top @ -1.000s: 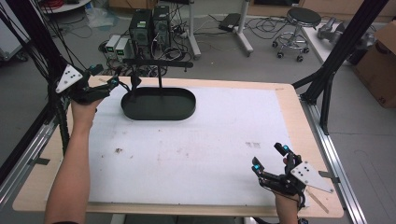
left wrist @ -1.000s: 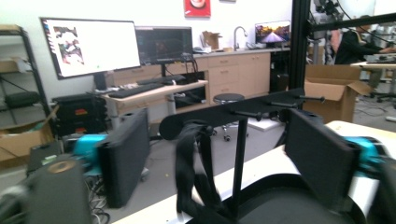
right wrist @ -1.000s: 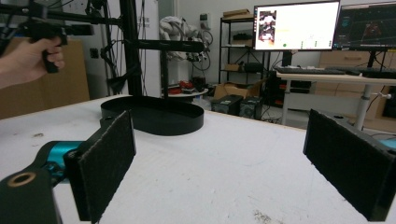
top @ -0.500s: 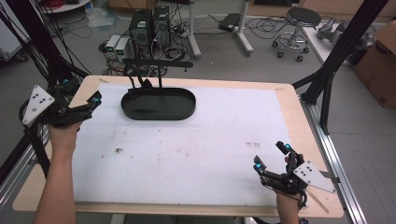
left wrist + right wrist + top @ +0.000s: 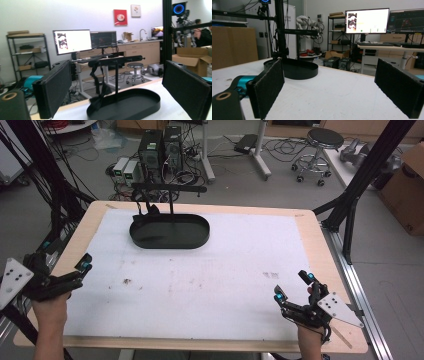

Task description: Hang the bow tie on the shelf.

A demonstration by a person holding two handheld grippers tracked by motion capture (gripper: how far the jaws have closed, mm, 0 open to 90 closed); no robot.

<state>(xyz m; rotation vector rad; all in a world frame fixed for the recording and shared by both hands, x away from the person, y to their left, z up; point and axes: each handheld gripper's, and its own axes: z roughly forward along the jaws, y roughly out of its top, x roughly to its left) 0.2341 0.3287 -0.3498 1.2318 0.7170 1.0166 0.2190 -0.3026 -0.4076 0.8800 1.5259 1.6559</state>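
Note:
A black oval tray [image 5: 170, 245] sits at the back left of the white-covered table [image 5: 225, 270]. A thin T-shaped stand [image 5: 170, 188] rises from it, and a dark strap [image 5: 150, 211] hangs from its left end. My left gripper [image 5: 65, 255] is open over the table's left edge, well in front of the tray and holding nothing. In the left gripper view the tray [image 5: 140, 110], stand [image 5: 116, 75] and strap [image 5: 100, 92] lie ahead between the wide-apart jaws. My right gripper [image 5: 292, 286] stands open at the front right with nothing in it, and the tray [image 5: 299, 71] lies far off.
Computer towers [image 5: 160, 147] and cables are on the floor behind the table, with a stool [image 5: 322, 140] at the back right. A cardboard box [image 5: 407, 185] and black frame struts [image 5: 360, 185] stand to the right. A metal rail [image 5: 357, 290] runs along the table's right edge.
My left gripper has drawn back from beside the tray toward the near left edge of the table. The right gripper has stayed in place.

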